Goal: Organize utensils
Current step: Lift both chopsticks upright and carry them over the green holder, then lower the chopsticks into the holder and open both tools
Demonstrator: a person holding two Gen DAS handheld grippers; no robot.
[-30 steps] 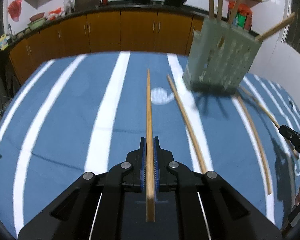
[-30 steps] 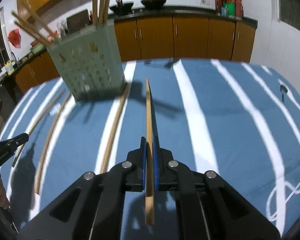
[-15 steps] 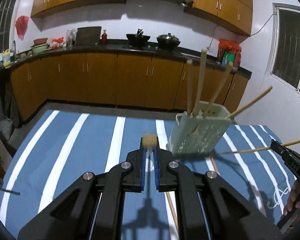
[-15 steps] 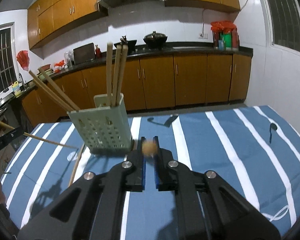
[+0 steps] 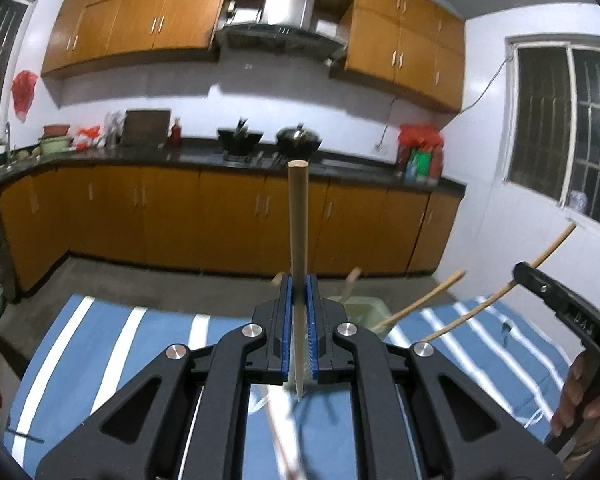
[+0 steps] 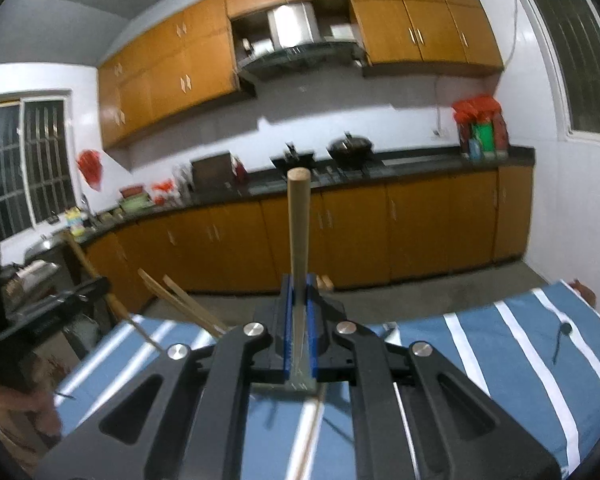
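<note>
While each hand-held gripper pinches one chopstick upright, the left hand-held gripper (image 5: 299, 312) and right hand-held gripper (image 6: 299, 312) hover above the striped bench (image 5: 112, 344); three more chopsticks lean out of the green holder (image 5: 364, 308).

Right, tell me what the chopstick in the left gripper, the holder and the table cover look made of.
Chopstick: pale tan, matte, round-ended, likely bamboo or wood. Holder: pale green, smooth rim showing behind the left gripper, probably plastic. Table cover: blue with white stripes, dull and unreflective, seemingly woven cloth, though blur leaves this open.
</note>
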